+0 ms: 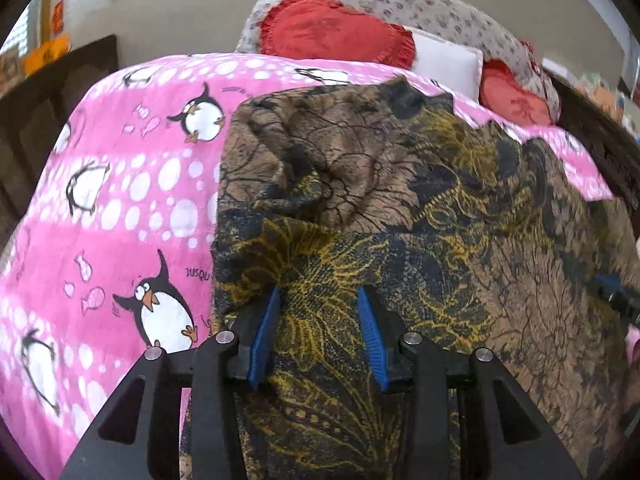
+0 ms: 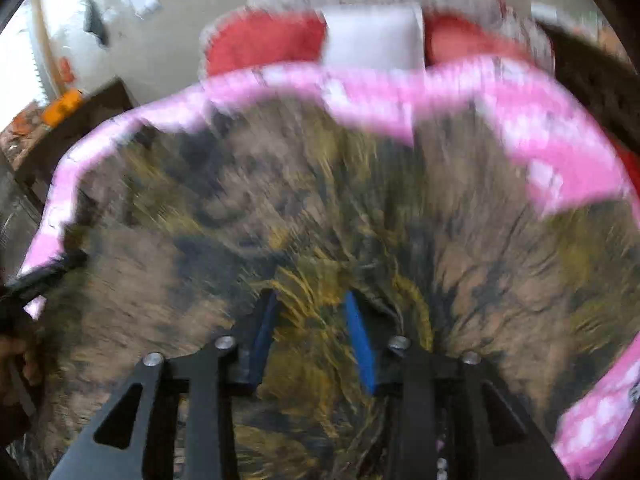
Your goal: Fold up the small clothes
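A brown cloth (image 1: 400,208) printed with black and yellow flowers lies spread over the pink penguin blanket (image 1: 120,200) on the bed. In the left wrist view its long axis runs from the near edge, under the camera, away toward the pillows, and its left edge stands nearly straight up the frame, with a soft ridge of bunched fabric crossing the middle. The far hem is jagged against the pink.

The left gripper (image 1: 318,304) has a fold of the cloth between its blue pads (image 1: 264,336), which look pressed onto it (the fabric rises up between them and drapes over the tongs). The right gripper (image 2: 312,312) hangs over the same cloth with its tongs spread; the picture is badly smeared, so whether its pads touch the fabric I cannot tell for certain, though they seem clear of it.

Beyond the blanket lie a red heart cushion (image 1: 336,32), a white pillow (image 1: 444,60) and a speckled grey pillow (image 1: 432,12), against a beige wall (image 1: 180,12).
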The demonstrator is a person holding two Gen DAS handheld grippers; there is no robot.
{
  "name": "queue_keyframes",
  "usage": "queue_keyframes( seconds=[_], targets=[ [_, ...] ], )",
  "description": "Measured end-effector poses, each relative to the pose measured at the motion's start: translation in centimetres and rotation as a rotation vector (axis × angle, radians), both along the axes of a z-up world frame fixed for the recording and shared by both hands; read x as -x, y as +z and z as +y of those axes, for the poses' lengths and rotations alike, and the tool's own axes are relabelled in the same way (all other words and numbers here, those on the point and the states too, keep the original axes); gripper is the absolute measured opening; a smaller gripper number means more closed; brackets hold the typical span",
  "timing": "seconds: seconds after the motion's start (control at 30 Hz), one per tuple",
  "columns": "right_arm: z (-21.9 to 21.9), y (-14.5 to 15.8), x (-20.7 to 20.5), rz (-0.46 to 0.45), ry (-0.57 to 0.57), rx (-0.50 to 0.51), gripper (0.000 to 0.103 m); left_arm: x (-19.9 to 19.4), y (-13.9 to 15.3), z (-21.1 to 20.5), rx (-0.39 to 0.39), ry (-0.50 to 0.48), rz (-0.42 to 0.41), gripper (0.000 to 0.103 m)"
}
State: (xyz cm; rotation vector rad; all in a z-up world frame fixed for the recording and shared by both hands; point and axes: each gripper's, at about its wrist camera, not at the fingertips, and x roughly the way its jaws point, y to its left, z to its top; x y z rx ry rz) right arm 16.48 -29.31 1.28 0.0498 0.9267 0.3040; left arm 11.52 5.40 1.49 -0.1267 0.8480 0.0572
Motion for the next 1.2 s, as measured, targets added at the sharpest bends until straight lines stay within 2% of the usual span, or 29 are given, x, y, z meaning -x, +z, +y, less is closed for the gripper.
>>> queue_keyframes(
  seconds=[0.07, 0.17, 0.3, 0.37, 0.43, 0.47, 0.53, 0.6, 0.63, 0.67, 0.73, 0.77, 0.83, 0.9, 0.93, 0.97, 1.03, 1.13, 1.2],
  targets=[
    [0.3, 0.4, 0.2, -0.018, 0.012, 0.012, 0.034, 0.3, 0.6, -0.2, -0.012, -0.017, 0.001, 0.02],
    [0.5, 2.1, 1.2, -0.03, 0.018, 0.034, 0.034, 2.3, 2.2, 0.0, 0.023, -0.006, -0.04, 0.02],
    [0.5, 4.5, 4.4, -0.123, 0.075, -0.043, 0.038, 5.9, 2.8, -1.0, 0.027, -0.031, -0.094, 0.02],
    [1.4, 3.3, 5.4, -0.082, 0.129, -0.007, 0.045, 6.7, 1.5, -1.7, 0.0, -0.052, -0.064, 0.021],
    [2.5, 0.2, 5.3, 0.035, 0.163, 0.074, 0.045, 6.7, 0.2, -1.9, -0.024, -0.068, -0.024, 0.022],
    [2.4, -0.5, 5.6, 0.041, 0.163, 0.078, 0.045, 6.9, 0.6, -1.7, -0.023, -0.064, -0.038, 0.022],
    [1.5, 1.1, 5.9, 0.026, 0.128, 0.028, 0.044, 7.6, 1.5, -1.4, 0.014, -0.055, -0.044, 0.022],
    [-0.9, 4.3, 6.8, -0.043, 0.083, -0.057, 0.044, 8.5, 1.7, -1.3, 0.039, -0.068, -0.059, 0.022],
    [-2.5, 6.0, 7.4, -0.107, 0.063, -0.085, 0.046, 9.0, 1.4, -1.3, 0.041, -0.081, -0.063, 0.027],
    [-4.6, 7.6, 7.8, -0.167, 0.027, -0.088, 0.052, 9.3, 0.6, -1.4, 0.045, -0.096, -0.058, 0.031],
    [-9.6, 9.5, 7.6, -0.237, -0.101, -0.057, 0.063, 9.4, -0.5, -1.3, 0.063, -0.093, -0.028, 0.05],
    [-13.4, 9.8, 6.9, -0.24, -0.204, -0.04, 0.064, 9.1, -0.6, -1.0, 0.086, -0.088, -0.018, 0.051],
    [-19.3, 9.0, 5.5, -0.188, -0.364, -0.052, 0.064, 8.7, -0.9, -0.8, 0.108, -0.094, -0.01, 0.059],
    [-25.8, 7.2, 4.4, -0.114, -0.513, -0.14, 0.062, 8.8, -0.9, -1.2, 0.095, -0.11, -0.005, 0.064],
    [-28.1, 6.3, 4.1, -0.089, -0.566, -0.169, 0.056, 8.7, -1.0, -1.4, 0.086, -0.115, -0.001, 0.066],
    [-30.0, 5.5, 3.8, -0.068, -0.615, -0.182, 0.054, 8.5, -1.0, -1.6, 0.082, -0.12, 0.002, 0.067],
    [-32.5, 3.8, 2.9, -0.036, -0.651, -0.228, 0.051, 8.7, -1.2, -1.7, 0.081, -0.128, 0.005, 0.072],
    [-33.6, 2.0, 1.6, -0.022, -0.645, -0.267, 0.049, 8.6, -1.2, -1.7, 0.088, -0.134, 0.007, 0.074],
    [-33.6, 1.7, 1.0, -0.018, -0.659, -0.239, 0.036, 8.5, -1.2, -1.8, 0.085, -0.135, 0.008, 0.074]
  ],
)
